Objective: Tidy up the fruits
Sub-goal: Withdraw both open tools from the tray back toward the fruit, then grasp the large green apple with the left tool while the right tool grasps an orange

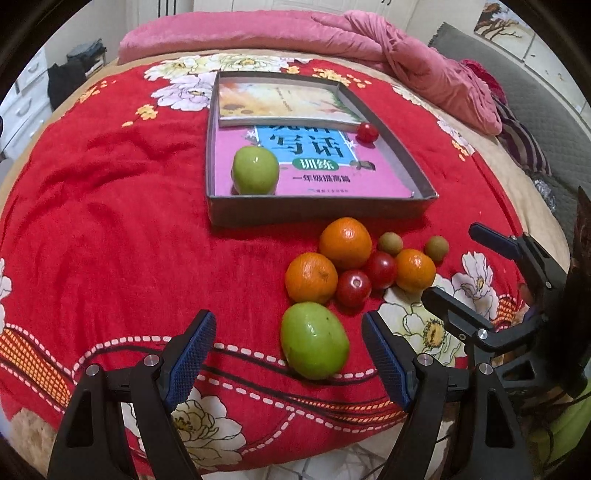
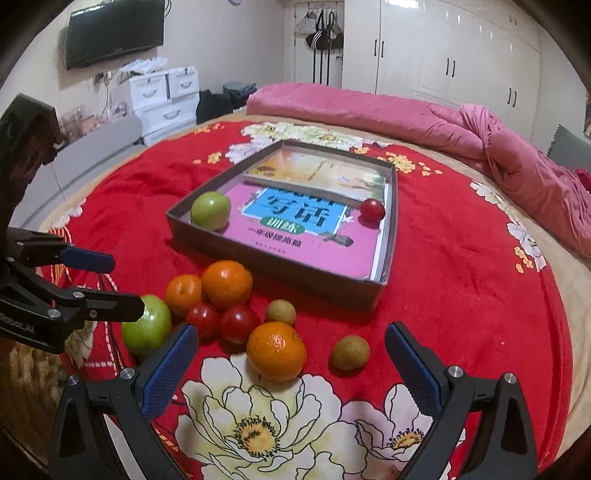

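Left gripper [image 1: 289, 349]: jaws spread wide, nothing pinched. A green apple [image 1: 314, 340] lies on the red flowered blanket [image 1: 110, 229] just ahead of and between the blue pads, not touching either.

Right gripper [image 2: 291, 363]: jaws also spread, empty. An orange [image 2: 276, 350] and a small brown fruit [image 2: 349, 352] lie just ahead of its tips. In the right wrist view, white lettering on the left gripper's body is cut off at the frame edge; I read roughly "Robot.AI", not sure.

Behind the apple, the loose pile on the blanket: two more oranges [image 1: 311, 277] [image 1: 345, 243], touching, two red fruits [image 1: 353, 288] [image 1: 381, 268] touching each other, and a second brown fruit [image 1: 390, 243]. I can't tell what kind the red or brown ones are.

Further back, a shallow grey box [image 1: 317, 210] holds a second green apple [image 1: 255, 170] in its near left corner and one red fruit [image 1: 367, 133] by its right wall. Both sit on a pink book [image 1: 332, 177] with Chinese print, upside-down from my side: large "写话" on a blue panel, "训练" on a green oval; the smaller line underneath is too blurry. The top of the title is hidden under a second book [image 1: 280, 101], whose fine writing is unreadable.

Far back: a rumpled pink quilt [image 1: 406, 51], a wall TV [image 2: 114, 31] and white drawers [image 2: 162, 99].
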`<state>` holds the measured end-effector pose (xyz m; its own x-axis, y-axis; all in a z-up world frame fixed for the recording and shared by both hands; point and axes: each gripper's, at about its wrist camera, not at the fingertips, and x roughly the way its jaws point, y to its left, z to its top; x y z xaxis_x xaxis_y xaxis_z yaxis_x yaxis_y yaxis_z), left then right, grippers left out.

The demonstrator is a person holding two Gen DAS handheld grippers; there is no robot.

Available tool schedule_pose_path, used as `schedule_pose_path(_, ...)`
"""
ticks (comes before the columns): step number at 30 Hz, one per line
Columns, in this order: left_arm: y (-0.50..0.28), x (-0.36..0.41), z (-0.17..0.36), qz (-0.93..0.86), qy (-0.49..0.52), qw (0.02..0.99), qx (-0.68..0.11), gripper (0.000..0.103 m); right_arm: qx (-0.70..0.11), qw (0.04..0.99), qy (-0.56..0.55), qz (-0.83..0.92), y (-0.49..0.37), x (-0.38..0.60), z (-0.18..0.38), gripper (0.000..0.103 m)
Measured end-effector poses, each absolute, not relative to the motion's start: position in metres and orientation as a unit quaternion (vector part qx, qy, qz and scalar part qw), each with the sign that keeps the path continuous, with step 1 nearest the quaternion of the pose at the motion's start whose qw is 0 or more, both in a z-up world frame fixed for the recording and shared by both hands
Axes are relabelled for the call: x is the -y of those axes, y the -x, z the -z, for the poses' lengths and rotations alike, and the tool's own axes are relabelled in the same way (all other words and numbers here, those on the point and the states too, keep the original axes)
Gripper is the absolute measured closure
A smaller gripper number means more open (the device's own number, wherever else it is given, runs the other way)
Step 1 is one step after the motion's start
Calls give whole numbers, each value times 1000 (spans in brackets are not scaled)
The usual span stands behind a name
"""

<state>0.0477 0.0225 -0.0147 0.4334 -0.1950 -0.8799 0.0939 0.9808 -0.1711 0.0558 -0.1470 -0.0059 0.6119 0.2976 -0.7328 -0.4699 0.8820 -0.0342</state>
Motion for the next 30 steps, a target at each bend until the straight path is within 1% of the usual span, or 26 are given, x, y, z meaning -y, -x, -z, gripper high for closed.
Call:
schedule_pose_path(19, -45, -13, 40, 94, 63, 823, -557, 21, -409, 874, 152, -215, -58, 140, 24, 1)
schedule_pose_path(23, -44, -12, 42, 93, 61, 823, -557, 21, -410, 871, 164, -217, -58, 138, 27, 3)
schedule_pose_path(26, -44, -12, 43, 93, 62, 823, -557, 21, -410, 870, 170, -217, -60, 136, 29, 9)
schedule_pose_path(28, -44, -11, 43, 93, 63, 823, -557, 21, -414, 868, 170, -216, -62, 136, 31, 15)
schedule_pose_path(30, -45, -11, 44, 93, 65, 823, -556, 22, -414, 868, 170, -216, -64, 136, 32, 17)
